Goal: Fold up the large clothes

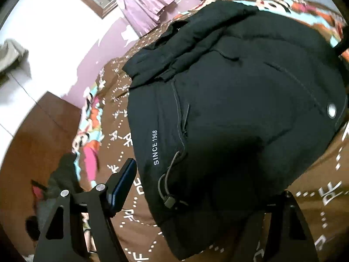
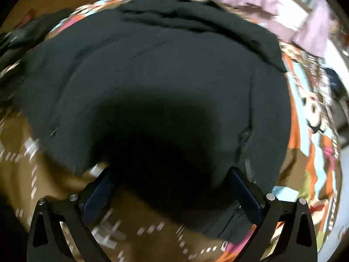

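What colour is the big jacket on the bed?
The jacket is black, with small white lettering near its hem. It shows best in the left wrist view.

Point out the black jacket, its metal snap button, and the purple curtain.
black jacket (image 1: 240, 109): left wrist view, middle of the front panel.
snap button (image 1: 332, 109): left wrist view, its shiny face.
purple curtain (image 1: 141, 6): left wrist view, gathered folds.
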Motion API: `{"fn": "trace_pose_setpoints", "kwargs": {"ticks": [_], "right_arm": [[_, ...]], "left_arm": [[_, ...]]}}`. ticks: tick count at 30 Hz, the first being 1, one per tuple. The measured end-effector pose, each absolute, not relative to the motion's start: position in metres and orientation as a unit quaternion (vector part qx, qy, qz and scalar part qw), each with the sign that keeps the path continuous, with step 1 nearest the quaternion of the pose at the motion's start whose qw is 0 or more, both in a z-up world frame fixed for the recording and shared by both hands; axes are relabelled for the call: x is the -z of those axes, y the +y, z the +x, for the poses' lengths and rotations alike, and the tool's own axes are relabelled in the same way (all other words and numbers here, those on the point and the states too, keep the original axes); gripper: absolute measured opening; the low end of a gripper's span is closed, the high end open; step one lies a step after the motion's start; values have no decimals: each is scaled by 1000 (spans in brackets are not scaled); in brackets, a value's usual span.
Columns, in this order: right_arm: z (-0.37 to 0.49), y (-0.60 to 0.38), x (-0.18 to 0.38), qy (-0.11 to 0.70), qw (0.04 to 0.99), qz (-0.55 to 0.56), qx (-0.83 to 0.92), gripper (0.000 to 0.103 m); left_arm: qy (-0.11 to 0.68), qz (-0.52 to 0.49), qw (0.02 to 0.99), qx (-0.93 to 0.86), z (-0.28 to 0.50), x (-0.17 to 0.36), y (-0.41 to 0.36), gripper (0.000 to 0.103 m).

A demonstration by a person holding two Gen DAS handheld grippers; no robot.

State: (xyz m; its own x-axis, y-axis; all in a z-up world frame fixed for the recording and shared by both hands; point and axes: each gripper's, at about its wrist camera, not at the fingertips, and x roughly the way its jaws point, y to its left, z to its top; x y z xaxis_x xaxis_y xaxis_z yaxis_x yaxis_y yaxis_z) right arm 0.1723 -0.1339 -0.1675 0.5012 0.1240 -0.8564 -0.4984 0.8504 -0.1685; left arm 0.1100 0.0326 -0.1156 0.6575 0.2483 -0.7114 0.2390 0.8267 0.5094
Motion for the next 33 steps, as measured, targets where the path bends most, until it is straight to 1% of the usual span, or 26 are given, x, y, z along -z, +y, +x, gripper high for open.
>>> {"fn": "trace_pose_setpoints", "kwargs": {"ticks": [3, 6, 9, 13, 17, 19, 28, 31, 32, 33], "right_arm": [[185, -133, 160, 439, 865, -189, -156, 103], [189, -136, 128, 401, 886, -175, -154, 103], [206, -131, 89, 381, 895, -164, -163, 103], [235, -129, 66, 393, 891, -129, -189, 103], [250, -126, 65, 404, 885, -101, -207, 103], [250, -126, 65, 404, 886, -93, -207, 103], [236, -135, 80, 420, 875, -100, -220, 103], [224, -139, 90, 431, 867, -113, -222, 103], [218, -142, 94, 435, 865, -115, -222, 103], [214, -144, 97, 437, 863, -115, -225, 103]], "left_arm": [[426, 272, 863, 7, 115, 112, 37, 70], [422, 270, 865, 15, 115, 106, 36, 70], [421, 258, 869, 29, 117, 100, 37, 71], [420, 212, 881, 53, 111, 85, 42, 71], [422, 188, 884, 76, 101, 78, 39, 71], [427, 195, 879, 80, 100, 83, 33, 71], [456, 295, 839, 40, 103, 128, 13, 71], [447, 335, 829, 27, 100, 141, 7, 71], [439, 345, 829, 22, 100, 143, 7, 68], [427, 355, 831, 20, 99, 144, 5, 52]]}}
